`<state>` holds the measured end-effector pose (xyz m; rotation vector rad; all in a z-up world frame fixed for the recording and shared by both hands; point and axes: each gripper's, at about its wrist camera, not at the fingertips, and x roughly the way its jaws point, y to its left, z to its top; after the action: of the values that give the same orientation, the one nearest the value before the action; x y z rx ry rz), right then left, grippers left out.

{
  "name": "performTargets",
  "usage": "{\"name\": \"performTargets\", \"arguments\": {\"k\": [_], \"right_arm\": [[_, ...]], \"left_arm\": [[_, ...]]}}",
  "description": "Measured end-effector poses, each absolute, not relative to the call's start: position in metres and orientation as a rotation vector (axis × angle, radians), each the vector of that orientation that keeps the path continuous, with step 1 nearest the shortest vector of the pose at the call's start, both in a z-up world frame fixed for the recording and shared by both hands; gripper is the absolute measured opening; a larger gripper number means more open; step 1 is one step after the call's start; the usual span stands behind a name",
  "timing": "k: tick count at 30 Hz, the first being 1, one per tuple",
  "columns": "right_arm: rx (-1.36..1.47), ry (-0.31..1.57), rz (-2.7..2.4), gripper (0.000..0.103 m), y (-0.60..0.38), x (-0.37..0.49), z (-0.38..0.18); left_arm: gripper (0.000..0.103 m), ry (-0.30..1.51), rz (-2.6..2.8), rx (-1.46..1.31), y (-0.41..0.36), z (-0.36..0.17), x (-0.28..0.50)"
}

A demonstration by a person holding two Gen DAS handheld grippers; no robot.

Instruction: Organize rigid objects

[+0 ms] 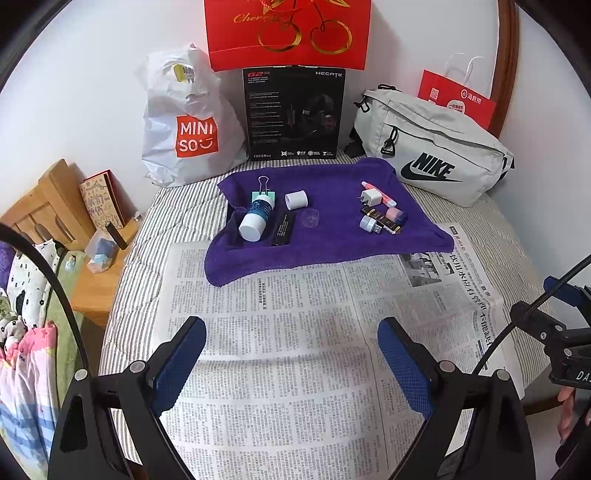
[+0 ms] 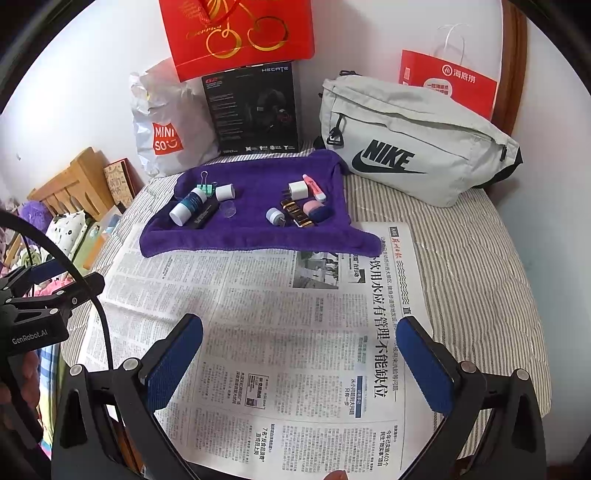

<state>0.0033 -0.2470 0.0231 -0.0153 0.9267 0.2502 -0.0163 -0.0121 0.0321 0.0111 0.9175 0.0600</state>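
A purple towel [image 1: 325, 243] [image 2: 251, 236] lies on the bed with small objects on it. On its left: a white and blue bottle [image 1: 255, 218] [image 2: 187, 206] lying down, a green binder clip [image 1: 263, 190], a white cap [image 1: 296, 199] [image 2: 225, 192], a black box [image 1: 283, 229] and a clear cup [image 1: 310, 218]. On its right: a white charger [image 1: 371, 196] [image 2: 297, 189], a pink marker [image 1: 384, 197] [image 2: 314, 186], a black and gold tube [image 2: 297, 214], a pink and blue sponge [image 2: 317, 211] and a small white USB plug [image 1: 369, 224] [image 2: 275, 216]. My left gripper [image 1: 291, 354] and right gripper [image 2: 299, 358] are open and empty above the newspaper [image 1: 295, 350] [image 2: 277, 332].
Behind the towel stand a white Miniso bag [image 1: 184, 122], a black headset box [image 1: 293, 114], a red gift bag [image 1: 288, 33], a grey Nike bag [image 1: 432, 147] [image 2: 410, 140] and a red paper bag [image 2: 448, 83]. A wooden nightstand [image 1: 74, 229] is at the left of the bed.
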Motion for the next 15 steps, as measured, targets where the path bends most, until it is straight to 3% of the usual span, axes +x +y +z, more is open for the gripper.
{"name": "performTargets", "arguments": {"k": [15], "right_arm": [[-0.016, 0.928, 0.249, 0.103, -0.2465, 0.0028, 0.0226]], "left_arm": [[0.094, 0.923, 0.058, 0.008, -0.0093, 0.029, -0.0165]]}}
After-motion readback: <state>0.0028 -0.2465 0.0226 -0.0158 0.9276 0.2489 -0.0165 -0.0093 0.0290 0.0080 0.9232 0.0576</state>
